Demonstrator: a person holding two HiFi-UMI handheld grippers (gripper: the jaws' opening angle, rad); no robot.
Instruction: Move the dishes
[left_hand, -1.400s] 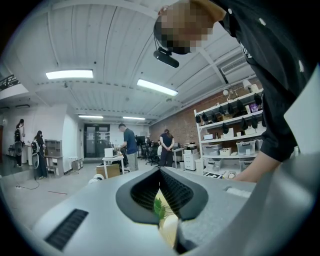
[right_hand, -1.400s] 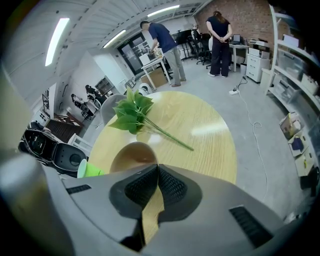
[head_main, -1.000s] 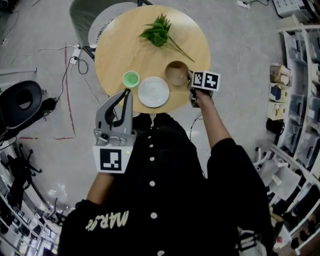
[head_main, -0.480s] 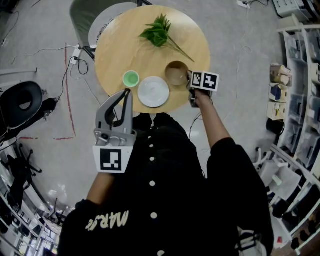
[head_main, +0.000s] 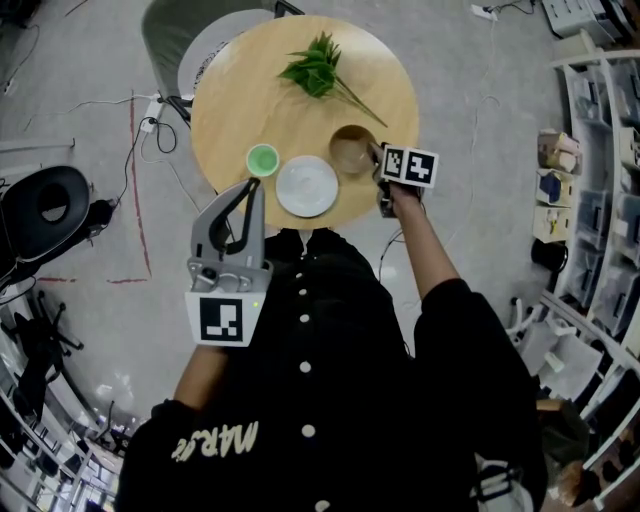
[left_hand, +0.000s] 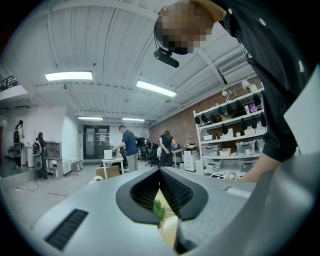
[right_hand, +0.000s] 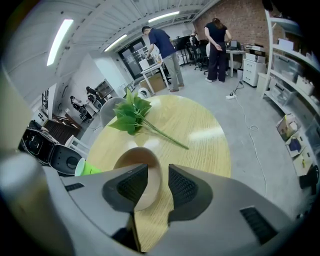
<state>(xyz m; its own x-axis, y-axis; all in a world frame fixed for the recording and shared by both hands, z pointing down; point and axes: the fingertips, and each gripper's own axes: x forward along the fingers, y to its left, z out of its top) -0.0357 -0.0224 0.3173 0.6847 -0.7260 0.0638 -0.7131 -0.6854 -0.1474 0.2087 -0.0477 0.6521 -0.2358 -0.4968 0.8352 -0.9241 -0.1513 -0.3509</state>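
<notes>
On table (right_hand: 200, 135), right tongs (right_hand: 159, 173) parted — straddling bowl (right_hand: 134, 156) rim

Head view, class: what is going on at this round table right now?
A person works with two handheld grippers. The right gripper is open, its jaws straddling the rim of the tan bowl on the round table. The left gripper is shut and empty, held clear of the dishes. A white plate, green cup and leafy sprig lie untouched.

The head view looks steeply down from high above the round table (head_main: 262, 100), the right gripper view shares its top from close by, and the left gripper view faces up toward the ceiling (left_hand: 100, 45).
</notes>
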